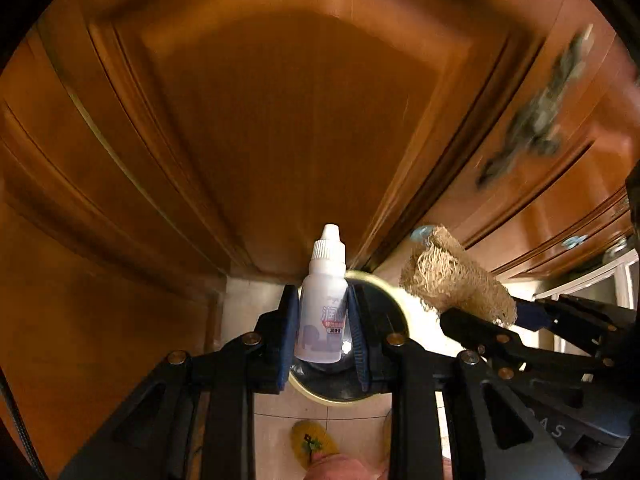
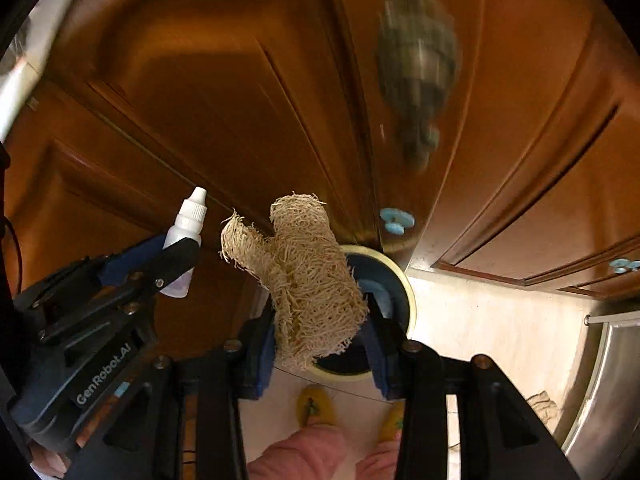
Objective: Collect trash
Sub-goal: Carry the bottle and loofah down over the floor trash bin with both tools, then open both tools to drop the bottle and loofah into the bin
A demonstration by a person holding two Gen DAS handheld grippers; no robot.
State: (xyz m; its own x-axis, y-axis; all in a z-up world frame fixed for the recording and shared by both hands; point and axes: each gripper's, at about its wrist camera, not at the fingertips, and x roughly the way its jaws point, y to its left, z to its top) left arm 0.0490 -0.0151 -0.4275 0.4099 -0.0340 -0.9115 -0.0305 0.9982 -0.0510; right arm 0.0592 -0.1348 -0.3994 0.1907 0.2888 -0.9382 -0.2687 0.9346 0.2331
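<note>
Left gripper (image 1: pixel 323 322) and right gripper (image 2: pixel 320 330) tilt steeply down, side by side.

You are looking down at shiny brown wooden cupboard doors (image 1: pixel 280 120) with raised panels. They glow warm orange in the light. Small pale blue round knobs (image 2: pixel 396 220) sit on the doors. Under them is a pale tiled floor (image 2: pixel 500 320). A curved silver metal thing (image 2: pixel 596 380) stands at your right.
</note>
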